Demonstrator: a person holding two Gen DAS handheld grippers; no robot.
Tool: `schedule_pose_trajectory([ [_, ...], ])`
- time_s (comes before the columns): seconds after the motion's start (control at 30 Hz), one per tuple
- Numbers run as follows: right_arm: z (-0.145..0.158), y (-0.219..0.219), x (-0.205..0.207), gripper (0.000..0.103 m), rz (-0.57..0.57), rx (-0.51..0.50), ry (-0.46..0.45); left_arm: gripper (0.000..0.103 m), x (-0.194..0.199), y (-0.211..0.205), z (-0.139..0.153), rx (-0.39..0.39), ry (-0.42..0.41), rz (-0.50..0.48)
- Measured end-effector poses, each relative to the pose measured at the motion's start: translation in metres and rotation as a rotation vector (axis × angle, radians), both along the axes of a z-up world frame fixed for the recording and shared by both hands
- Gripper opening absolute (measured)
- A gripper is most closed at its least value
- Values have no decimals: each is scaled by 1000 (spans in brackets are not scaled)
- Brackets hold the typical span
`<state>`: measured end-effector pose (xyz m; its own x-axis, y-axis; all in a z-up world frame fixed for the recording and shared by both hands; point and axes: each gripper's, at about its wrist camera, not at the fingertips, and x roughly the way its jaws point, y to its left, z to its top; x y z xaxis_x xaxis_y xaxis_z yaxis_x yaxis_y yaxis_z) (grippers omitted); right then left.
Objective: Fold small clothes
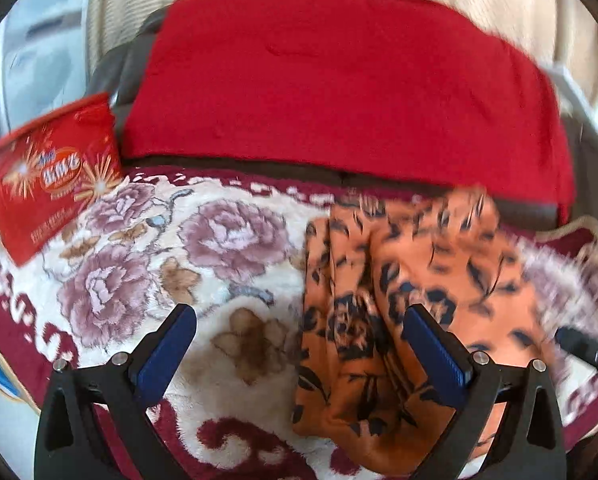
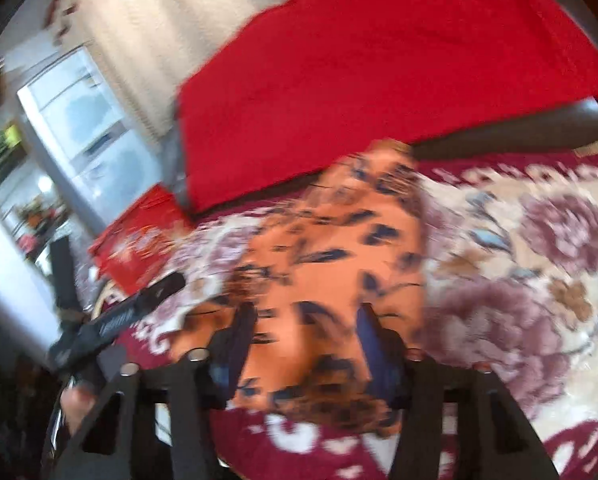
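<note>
The orange floral garment (image 1: 399,280) lies on the plush rose-patterned blanket (image 1: 147,248), toward its far edge and just short of the red cloth (image 1: 339,80) draped behind. It is bunched lengthwise, with long ridges down its left side, and no clean fold line or squared edge can be made out; the right wrist view is too blurred to add detail.

The left gripper (image 1: 299,344) hangs over the garment's near left edge with its jaws spread wide; one blue pad stands over the fabric, the other over bare blanket, and nothing is pinched. The right gripper (image 2: 303,344) has its jaws partly apart, one either side of the garment's near end; no grip is evident.

Judgement: folding is at an early stage. The garment is laid out roughly but not flattened, and every fold appears still to be made.

A red printed packet (image 1: 47,176) sits at the blanket's far left corner, well apart from the work.
</note>
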<state>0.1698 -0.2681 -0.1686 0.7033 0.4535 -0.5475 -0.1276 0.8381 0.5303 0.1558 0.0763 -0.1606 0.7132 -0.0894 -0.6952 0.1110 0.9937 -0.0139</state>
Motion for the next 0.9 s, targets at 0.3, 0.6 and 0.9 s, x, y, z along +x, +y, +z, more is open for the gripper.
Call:
schedule_pose_trajectory([
  [0.3,-28,1,35,39,10,-16,121,103,21,-17,-45,237,135,58],
  [0.6,-11,-9,115,70,-103,11,166,103,21,-23,-48,248,121,56],
  [0.9,-36,-6,139,58,-121,-92,235,103,20,-23,-48,239,115,47],
])
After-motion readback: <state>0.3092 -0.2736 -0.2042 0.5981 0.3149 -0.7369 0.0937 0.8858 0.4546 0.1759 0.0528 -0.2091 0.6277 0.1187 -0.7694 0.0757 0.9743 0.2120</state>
